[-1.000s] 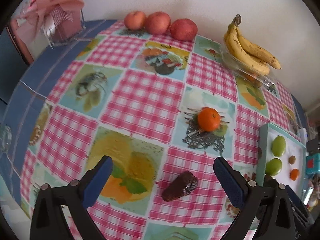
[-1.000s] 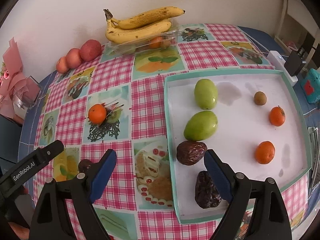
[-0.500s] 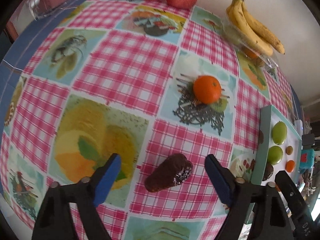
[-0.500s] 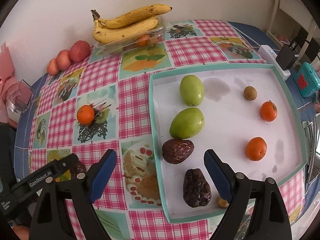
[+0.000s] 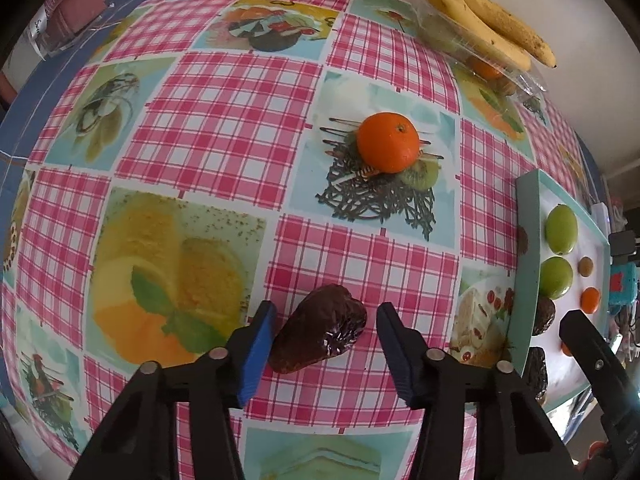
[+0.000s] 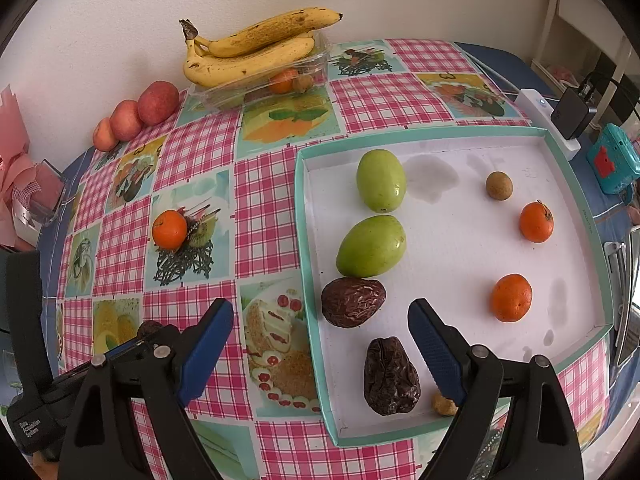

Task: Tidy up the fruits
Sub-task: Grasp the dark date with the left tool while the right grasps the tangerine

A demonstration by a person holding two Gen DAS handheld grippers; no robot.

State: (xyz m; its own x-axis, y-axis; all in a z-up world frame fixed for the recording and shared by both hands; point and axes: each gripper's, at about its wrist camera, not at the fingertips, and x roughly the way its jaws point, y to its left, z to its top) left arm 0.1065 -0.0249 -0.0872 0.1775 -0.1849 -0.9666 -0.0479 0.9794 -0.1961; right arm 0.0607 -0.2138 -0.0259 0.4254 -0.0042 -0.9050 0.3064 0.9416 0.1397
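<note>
A dark brown date [image 5: 320,328] lies on the checked tablecloth between the blue pads of my left gripper [image 5: 326,330], which is open around it without touching. A mandarin [image 5: 388,142] lies farther ahead on the cloth. My right gripper [image 6: 320,332] is open and empty above the near left edge of the teal tray [image 6: 304,240]. The tray holds two green fruits [image 6: 372,246], two dates [image 6: 354,302], two mandarins [image 6: 511,297] and a small brown fruit [image 6: 499,186]. The left gripper's body shows at the lower left of the right wrist view [image 6: 120,354].
Bananas [image 6: 256,50] lie on a clear box with small fruits at the back by the wall. Three red apples [image 6: 136,114] sit at the back left. A pink wrapped gift [image 6: 20,196] is at the far left. A charger [image 6: 570,110] and a teal device [image 6: 612,164] are right of the tray.
My left gripper has moved forward and down, bringing its open pads around the date on the cloth. The right gripper has drifted slightly over the tray, staying open.
</note>
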